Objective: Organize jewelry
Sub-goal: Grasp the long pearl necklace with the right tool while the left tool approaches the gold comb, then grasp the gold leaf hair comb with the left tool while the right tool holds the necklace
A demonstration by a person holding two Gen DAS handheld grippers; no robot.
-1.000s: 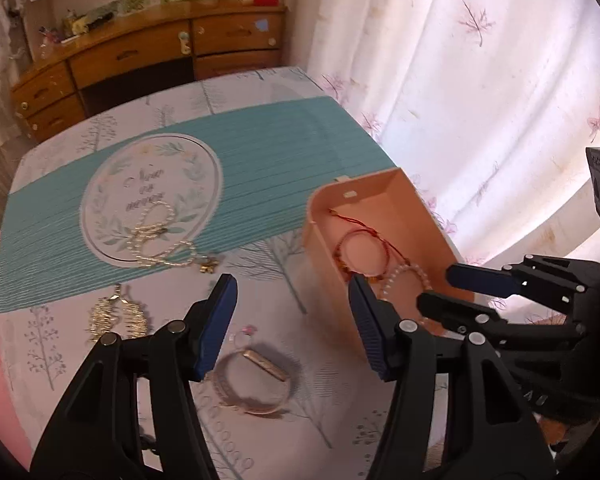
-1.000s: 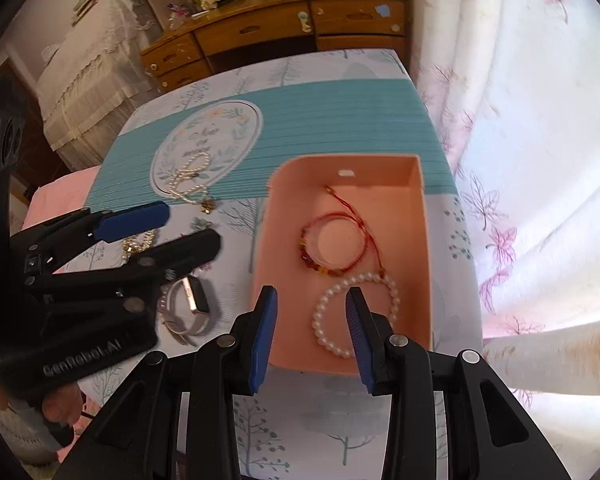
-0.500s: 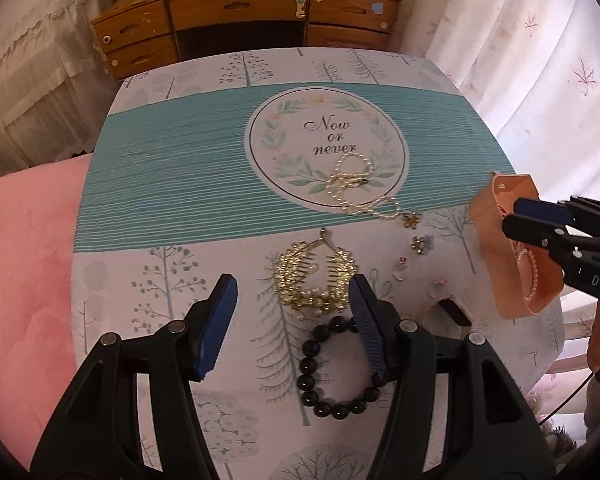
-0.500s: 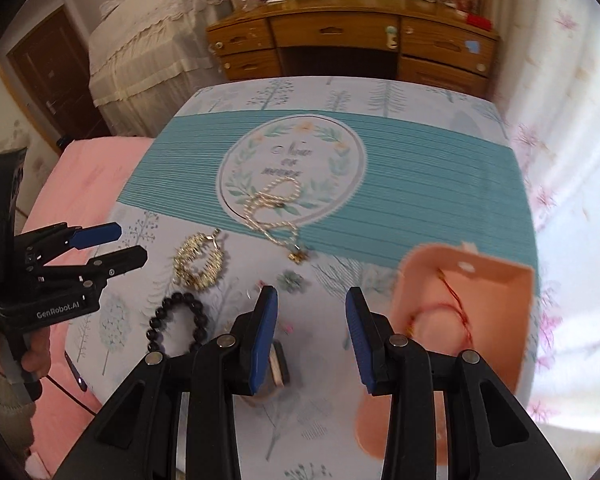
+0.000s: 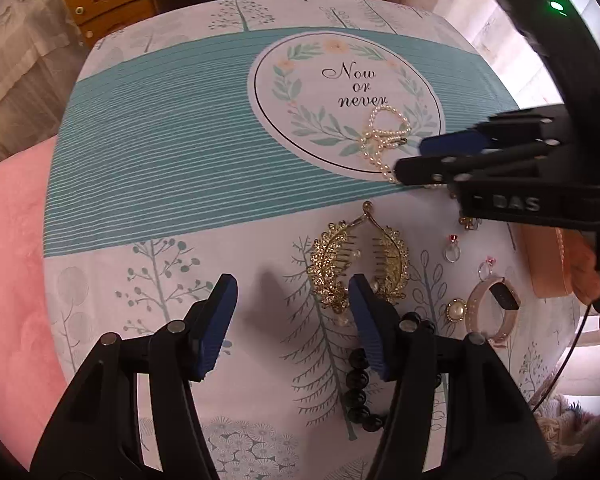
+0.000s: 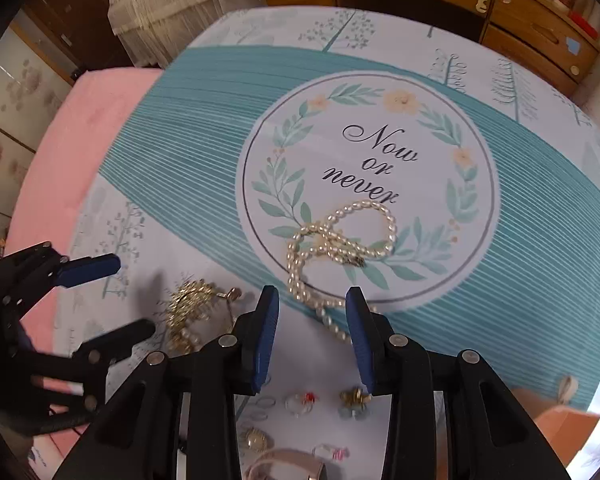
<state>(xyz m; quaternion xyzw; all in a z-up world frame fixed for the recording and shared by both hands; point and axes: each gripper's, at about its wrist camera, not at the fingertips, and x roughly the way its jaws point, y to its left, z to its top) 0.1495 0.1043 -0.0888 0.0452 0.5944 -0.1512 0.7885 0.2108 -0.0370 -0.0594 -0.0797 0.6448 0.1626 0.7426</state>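
Between the spread blue pads of the right gripper [image 6: 310, 340], which carries nothing, lies the trailing end of the pearl necklace [image 6: 336, 240]; the rest of the strand loops ahead of the fingertips onto the printed round emblem [image 6: 370, 184] of the tablecloth [image 6: 188, 120]. The step in hand looks to be picking up this necklace for the pink box [image 6: 564, 424], whose corner shows low to the gripper's right. A good grasp would probably come from moving a little forward and closing where the loops cross and bunch, since a pinch on the single tail may let the beads slip or drag the strand. Under the gripper's body sit small rings [image 6: 300, 402] and a pearl stud [image 6: 256, 440], so a straight lift seems safest.

The left gripper [image 5: 292, 326] is also wide apart and empty, hovering over bare cloth. Just ahead and right of its right finger rests the gold leaf hair clip [image 5: 358, 262]; the black bead bracelet [image 5: 358, 392] lies partly under that finger, and a pink watch [image 5: 494, 312] farther right.
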